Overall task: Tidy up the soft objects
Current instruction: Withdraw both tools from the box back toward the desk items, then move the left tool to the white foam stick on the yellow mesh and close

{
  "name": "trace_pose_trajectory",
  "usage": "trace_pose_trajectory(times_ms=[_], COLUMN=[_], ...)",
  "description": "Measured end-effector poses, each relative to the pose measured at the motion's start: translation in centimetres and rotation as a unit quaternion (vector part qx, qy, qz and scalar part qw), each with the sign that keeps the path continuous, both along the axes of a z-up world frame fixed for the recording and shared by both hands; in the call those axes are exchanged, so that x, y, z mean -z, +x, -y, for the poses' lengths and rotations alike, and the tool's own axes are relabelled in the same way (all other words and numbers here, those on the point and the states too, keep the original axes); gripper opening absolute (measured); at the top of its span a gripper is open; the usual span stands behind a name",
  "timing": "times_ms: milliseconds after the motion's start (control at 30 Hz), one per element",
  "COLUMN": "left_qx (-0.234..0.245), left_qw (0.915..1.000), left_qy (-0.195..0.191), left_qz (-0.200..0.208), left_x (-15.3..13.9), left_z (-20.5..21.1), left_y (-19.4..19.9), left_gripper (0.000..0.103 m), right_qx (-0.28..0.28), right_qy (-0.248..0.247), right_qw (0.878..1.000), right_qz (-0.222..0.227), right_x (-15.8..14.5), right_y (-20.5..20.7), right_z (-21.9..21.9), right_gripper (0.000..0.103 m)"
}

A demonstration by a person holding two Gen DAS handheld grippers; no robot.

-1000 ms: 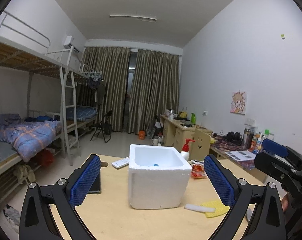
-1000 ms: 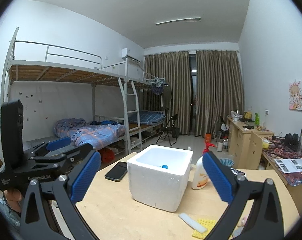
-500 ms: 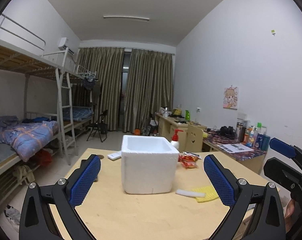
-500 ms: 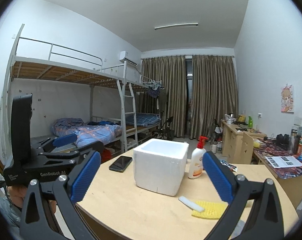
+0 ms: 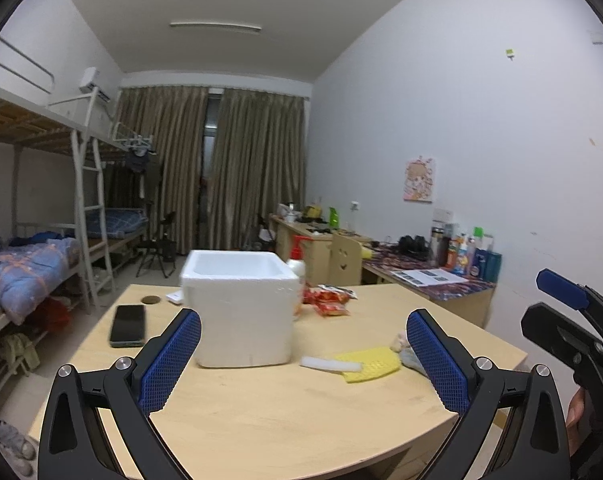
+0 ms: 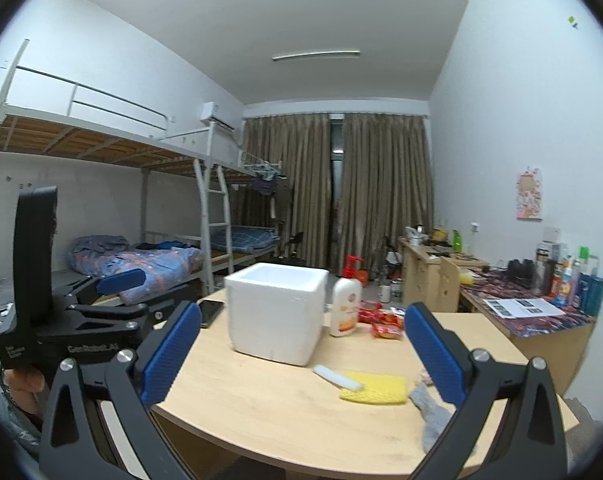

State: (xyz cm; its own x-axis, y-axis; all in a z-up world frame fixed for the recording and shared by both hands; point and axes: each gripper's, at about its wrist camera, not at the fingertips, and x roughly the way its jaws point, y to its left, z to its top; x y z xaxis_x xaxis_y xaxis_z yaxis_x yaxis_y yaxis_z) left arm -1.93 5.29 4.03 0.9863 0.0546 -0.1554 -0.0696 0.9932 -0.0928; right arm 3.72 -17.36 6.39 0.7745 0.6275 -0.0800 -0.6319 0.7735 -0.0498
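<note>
My table (image 5: 261, 420) is the biggest thing in front of me, a pale wooden top, and both my claws hang over its near edge. On it the white foam box (image 5: 239, 304) stands upright with its mouth open, and I judge it to be where the soft things should go. It looks light, so a careless knock from a finger could slide it or tip it.

My left gripper (image 5: 303, 360) is spread wide with nothing between its blue pads. My right gripper (image 6: 301, 354) is the same, wide apart and empty.

The yellow sponge cloth (image 6: 375, 388) lies flat to the right of the box, well apart from it. It sits so low that I could close above it and catch nothing, or scrape my fingertips on the wood. The white foam strip (image 6: 339, 377) rests across its left edge, touching it. If I pinch the cloth, the strip may ride up with it and drop off.

The grey cloth (image 6: 431, 412) lies just right of the yellow one, close to the table's edge and partly behind my right finger. A push there could send it to the floor.

The lotion pump bottle (image 6: 345, 306) stands just beside the box, and a wide swing could topple it. The black phone (image 5: 127, 325) lies to the box's left, outside my likely path.
</note>
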Motion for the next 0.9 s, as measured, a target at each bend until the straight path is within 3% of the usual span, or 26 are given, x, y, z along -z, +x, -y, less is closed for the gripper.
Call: trace_pose_trajectory(times_ms=[633,900], left_qx=[0.077,0.094], left_qw=[0.9957,0.993], left_qy=[0.018,0.016], left_qz=[-0.048,-0.069], left_x=[4.6,6.2], left_z=[5.8,6.2], left_y=[7.6,10.5], left_gripper=[0.103,0.103], right_qx=[0.106,0.104], right_qy=[0.002,-0.008], right_qw=[0.992,0.99], right_qz=[-0.075,-0.097], right_x=[5.4,6.7], right_y=[4.7,6.1], right_z=[5.7,5.9], right_gripper=[0.103,0.103])
